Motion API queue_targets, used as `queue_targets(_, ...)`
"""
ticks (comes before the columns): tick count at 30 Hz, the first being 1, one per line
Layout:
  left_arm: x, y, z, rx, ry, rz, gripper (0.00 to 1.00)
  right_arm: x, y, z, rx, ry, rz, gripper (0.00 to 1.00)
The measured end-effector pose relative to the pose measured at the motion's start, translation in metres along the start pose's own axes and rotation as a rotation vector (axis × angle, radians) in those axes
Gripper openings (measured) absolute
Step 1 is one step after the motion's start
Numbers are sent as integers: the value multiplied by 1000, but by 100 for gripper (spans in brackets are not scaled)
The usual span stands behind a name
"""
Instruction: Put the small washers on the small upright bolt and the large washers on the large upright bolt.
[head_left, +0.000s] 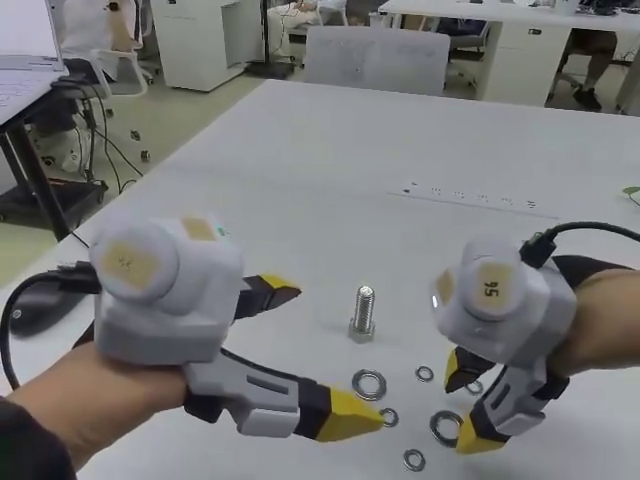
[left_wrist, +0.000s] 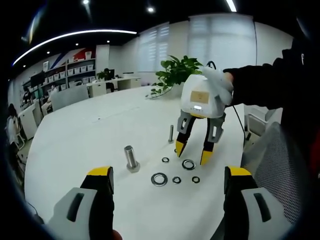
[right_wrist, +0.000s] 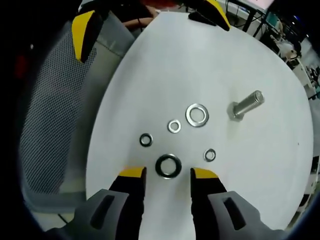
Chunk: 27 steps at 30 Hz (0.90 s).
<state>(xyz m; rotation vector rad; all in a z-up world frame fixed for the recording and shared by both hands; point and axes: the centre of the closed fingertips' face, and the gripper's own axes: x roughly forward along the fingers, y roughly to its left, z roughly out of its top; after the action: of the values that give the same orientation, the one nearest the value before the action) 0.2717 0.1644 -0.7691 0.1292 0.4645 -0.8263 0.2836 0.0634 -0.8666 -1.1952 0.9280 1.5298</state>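
Starting from the right gripper (right_wrist: 167, 173), its yellow-tipped jaws are seen spread apart and pointed down at the white table (right_wrist: 150, 75). A large washer (right_wrist: 168, 166) lies flat between the tips, and neither tip is seen to touch it. Around that washer, in the right gripper view, three small washers are laid out: one at 3 o'clock (right_wrist: 210, 154), one at 11 o'clock (right_wrist: 146, 139) and one at 12 o'clock (right_wrist: 174, 126). A second large washer (right_wrist: 197, 114) is found at 1 o'clock, and the large bolt (right_wrist: 245, 106) stands on its hex head at 2 o'clock, with nothing threaded on it.

In the head view, the right gripper (head_left: 464, 410) is held at 4 o'clock of the large bolt (head_left: 364, 313). The left gripper (head_left: 313, 352) is held at 8 o'clock of that bolt, its jaws wide apart and nothing between them.

In the left gripper view, the left gripper (left_wrist: 168, 172) is aimed across the loose washers at the right gripper (left_wrist: 193, 153). The small bolt (left_wrist: 171, 134) is seen upright and bare, at 1 o'clock of the large bolt (left_wrist: 131, 159).
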Motion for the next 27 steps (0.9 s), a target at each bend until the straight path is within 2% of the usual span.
queue_targets(16, -2, 0, -1, 4, 3, -1, 91, 9, 3, -2, -1, 21, 9, 33)
queue_targets(27, -1, -1, -2, 6, 5, -1, 91, 13, 0, -3, -12, 40, -11, 31)
